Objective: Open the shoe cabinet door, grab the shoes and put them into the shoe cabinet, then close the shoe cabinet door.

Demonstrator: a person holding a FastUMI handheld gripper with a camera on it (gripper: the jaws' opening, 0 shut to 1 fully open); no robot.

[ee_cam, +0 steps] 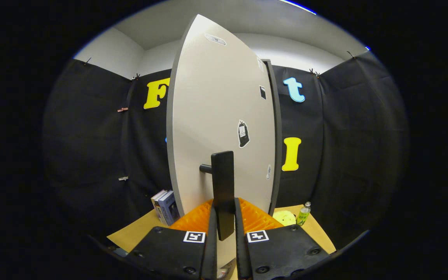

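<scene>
Booth table (pixel 130 233), gripper (pixel 224 217) clamping handle (pixel 223 186) (upright)

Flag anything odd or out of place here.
Nothing stands out. The gripper is shut on the door handle; the door looks intact. Books and a bottle stand upright beyond.

Black cloth (pixel 348 128) hangs all around the booth as its wall, in loose panels with soft folds, and small clips (pixel 122 109) hold it at the top edge and on the left panel. Above the cloth the room wall (pixel 111 52) is plain white, and the ceiling (pixel 247 15) is light grey — a thin bright strip of light (pixel 298 6) shows at the top. Below, a tan tabletop (pixel 134 231) lies. On it, against the left cloth, some books (pixel 165 207) stand upright; on the right a small green bottle (pixel 304 214) stands just beside a pale yellow round thing (pixel 284 217).
</scene>
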